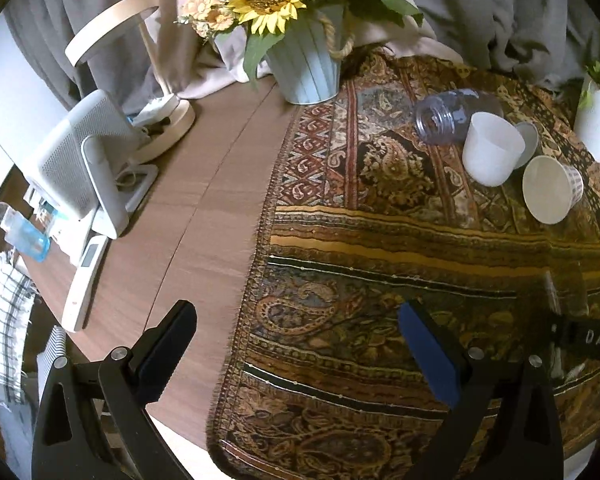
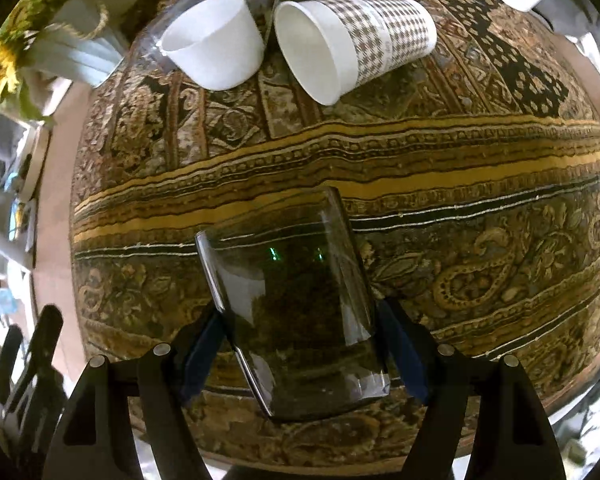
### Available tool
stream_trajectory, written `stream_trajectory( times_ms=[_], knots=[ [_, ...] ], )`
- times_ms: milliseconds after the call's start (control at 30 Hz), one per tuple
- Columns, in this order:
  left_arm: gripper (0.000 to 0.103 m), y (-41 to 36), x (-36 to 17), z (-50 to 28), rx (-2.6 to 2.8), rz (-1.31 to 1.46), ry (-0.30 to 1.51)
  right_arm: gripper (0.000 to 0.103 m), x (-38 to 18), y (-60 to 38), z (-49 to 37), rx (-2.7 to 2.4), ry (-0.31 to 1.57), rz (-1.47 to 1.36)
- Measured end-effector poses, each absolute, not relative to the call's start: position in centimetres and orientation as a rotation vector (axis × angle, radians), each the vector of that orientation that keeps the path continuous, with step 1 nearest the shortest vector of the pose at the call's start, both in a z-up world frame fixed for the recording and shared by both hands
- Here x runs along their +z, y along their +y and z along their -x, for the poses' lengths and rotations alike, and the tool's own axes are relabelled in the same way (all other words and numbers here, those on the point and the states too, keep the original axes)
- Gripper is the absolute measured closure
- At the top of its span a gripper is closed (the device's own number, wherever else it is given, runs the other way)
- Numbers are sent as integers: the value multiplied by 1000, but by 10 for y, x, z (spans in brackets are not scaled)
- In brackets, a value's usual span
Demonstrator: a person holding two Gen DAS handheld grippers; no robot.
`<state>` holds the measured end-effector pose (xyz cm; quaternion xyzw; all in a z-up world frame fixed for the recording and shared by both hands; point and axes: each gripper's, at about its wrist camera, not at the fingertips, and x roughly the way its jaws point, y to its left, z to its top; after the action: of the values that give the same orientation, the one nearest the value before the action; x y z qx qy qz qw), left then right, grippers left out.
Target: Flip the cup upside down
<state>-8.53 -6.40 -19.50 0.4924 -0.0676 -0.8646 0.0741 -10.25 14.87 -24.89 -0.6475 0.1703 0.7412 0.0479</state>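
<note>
One clear glass cup clamped between right gripper fingers, long axis pointing forward along fingers; left gripper wide apart, empty, farther.

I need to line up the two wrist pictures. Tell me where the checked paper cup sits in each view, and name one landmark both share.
Left wrist: the checked paper cup lies on its side at the right edge, mouth toward the camera.
Right wrist: it lies at top centre, mouth pointing lower left.
Shared landmark: the plain white cup just left of it on the patterned cloth.
</note>
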Motion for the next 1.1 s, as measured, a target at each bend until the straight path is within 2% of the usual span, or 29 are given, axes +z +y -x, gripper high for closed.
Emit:
stream_trajectory(
  times_ms=[400,533,733,1100],
  knots=[
    [0,-58,-186,82,-2590,-1450,-188,27,-251,164,103,2183,710,1896],
    [0,-54,-181,80,-2578,-1429,-188,27,-249,156,110,2235,671,1898],
    [0,-35,-164,68,-2617,-1365,-199,26,-214,160,95,2377,585,1797],
    [0,47,-156,45,-2807,-1342,-260,25,-154,235,52,2480,348,1562]
  ],
)
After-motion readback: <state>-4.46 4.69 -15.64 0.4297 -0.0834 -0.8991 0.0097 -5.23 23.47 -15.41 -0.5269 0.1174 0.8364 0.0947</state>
